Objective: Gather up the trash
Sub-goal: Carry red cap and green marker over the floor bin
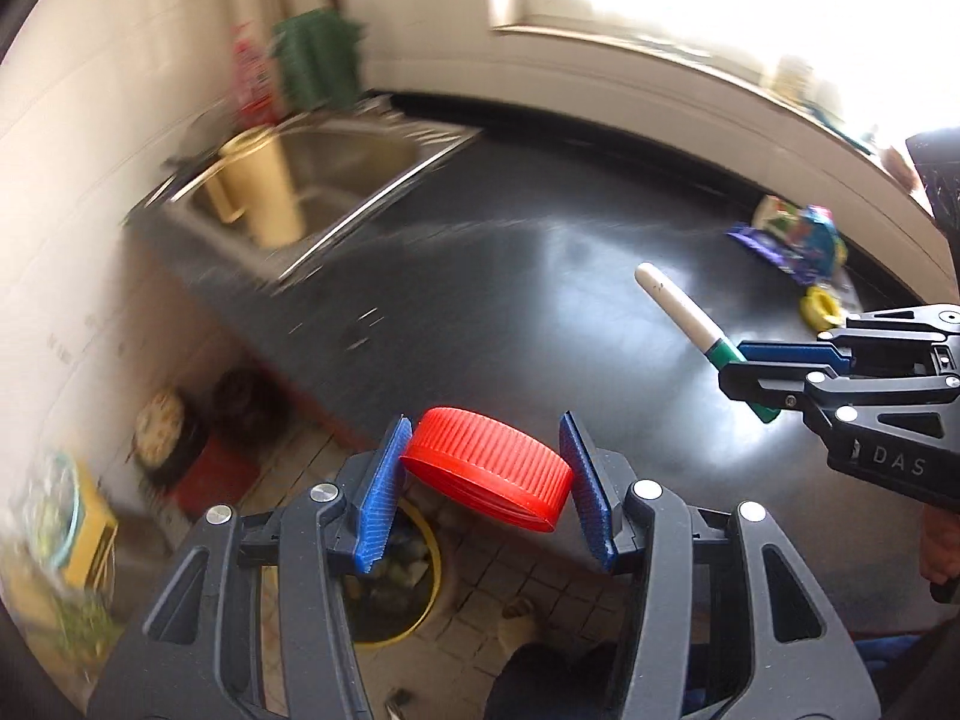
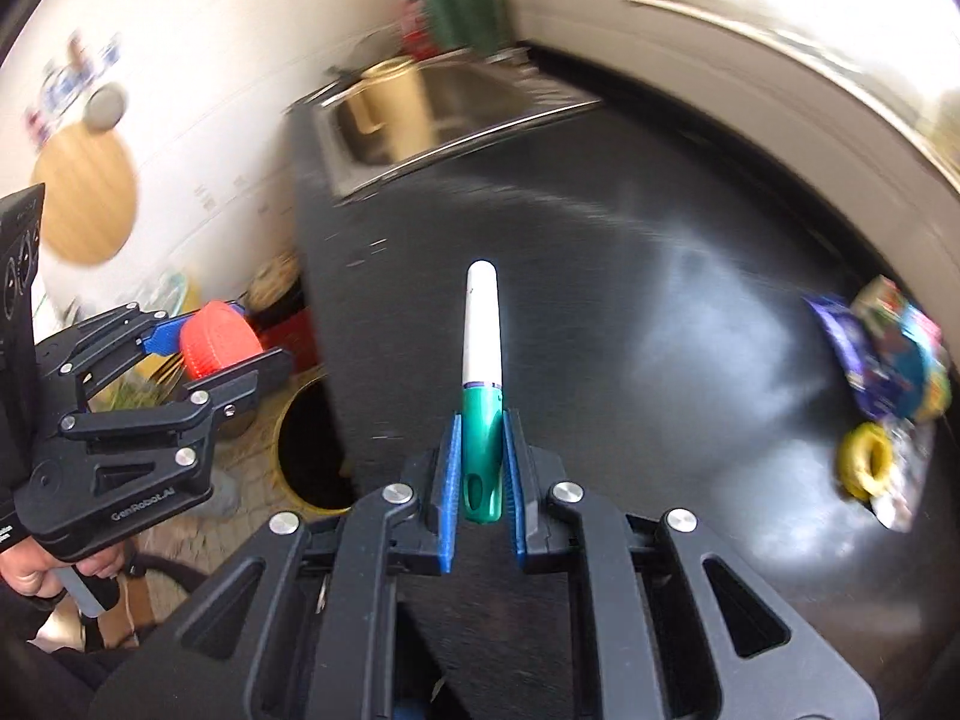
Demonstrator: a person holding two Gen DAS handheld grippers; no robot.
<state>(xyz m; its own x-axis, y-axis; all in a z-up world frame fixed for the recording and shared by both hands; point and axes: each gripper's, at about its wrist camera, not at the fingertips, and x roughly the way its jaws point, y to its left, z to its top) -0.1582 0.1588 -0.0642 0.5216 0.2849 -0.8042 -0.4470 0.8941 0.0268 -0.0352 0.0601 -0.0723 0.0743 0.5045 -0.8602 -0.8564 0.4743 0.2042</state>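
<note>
My left gripper (image 1: 486,474) is shut on a red ribbed bottle cap (image 1: 486,468) and holds it in the air past the counter's left end, above a yellow-rimmed bin (image 1: 393,576) on the floor. It also shows in the right wrist view (image 2: 204,348) with the red cap (image 2: 219,339). My right gripper (image 2: 482,468) is shut on the green end of a white marker pen (image 2: 482,330), above the dark counter (image 2: 600,300). It shows in the left wrist view (image 1: 750,378) with the pen (image 1: 678,312).
A pile of crumpled wrappers (image 1: 792,240) and a yellow ring (image 1: 821,307) lie at the counter's far right, also in the right wrist view (image 2: 888,354). A steel sink (image 1: 336,180) with a tan jug (image 1: 264,192) sits at the far left. Boxes and bowls stand on the floor.
</note>
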